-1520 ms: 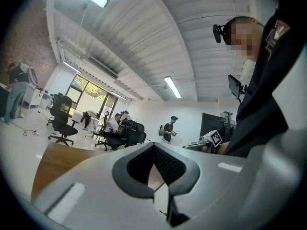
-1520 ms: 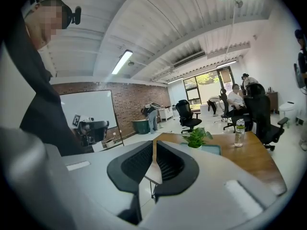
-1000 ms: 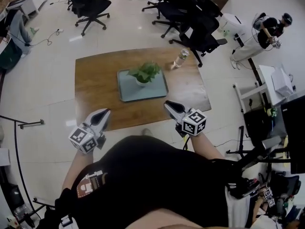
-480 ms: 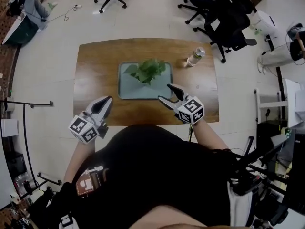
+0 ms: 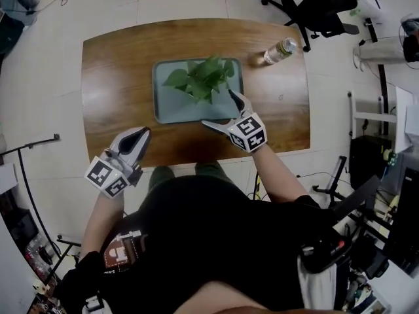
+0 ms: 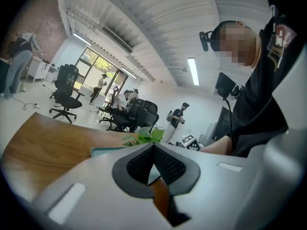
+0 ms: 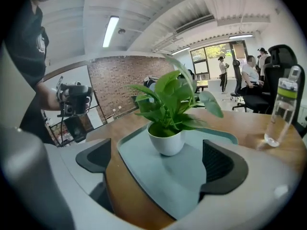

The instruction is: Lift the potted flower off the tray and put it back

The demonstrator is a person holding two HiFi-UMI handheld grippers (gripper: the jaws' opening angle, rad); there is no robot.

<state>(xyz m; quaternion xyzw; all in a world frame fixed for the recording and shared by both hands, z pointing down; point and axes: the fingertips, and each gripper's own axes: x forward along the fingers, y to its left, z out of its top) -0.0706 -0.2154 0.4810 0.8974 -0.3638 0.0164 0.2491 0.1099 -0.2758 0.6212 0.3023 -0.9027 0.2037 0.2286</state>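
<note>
The potted flower [image 5: 201,80], green leaves in a small white pot [image 7: 165,140], stands upright on the pale teal tray [image 5: 171,106] in the middle of the wooden table [image 5: 111,64]. My right gripper [image 5: 218,108] hovers over the tray's near right edge and points at the pot. Its jaws are opening wide and nothing is between them. In the right gripper view the pot stands just beyond the black pads [image 7: 220,166], apart from them. My left gripper [image 5: 143,135] is shut and holds nothing, at the table's near edge left of the tray [image 6: 103,150].
A clear plastic bottle [image 5: 280,50] with a green cap stands on the table's far right [image 7: 283,111]. Black office chairs [image 5: 314,5] stand beyond the table. Several people stand in the room behind [image 6: 180,116].
My right gripper has come forward and down to the tray's near edge, and its jaws have spread from shut to wide. The left gripper has edged toward the table.
</note>
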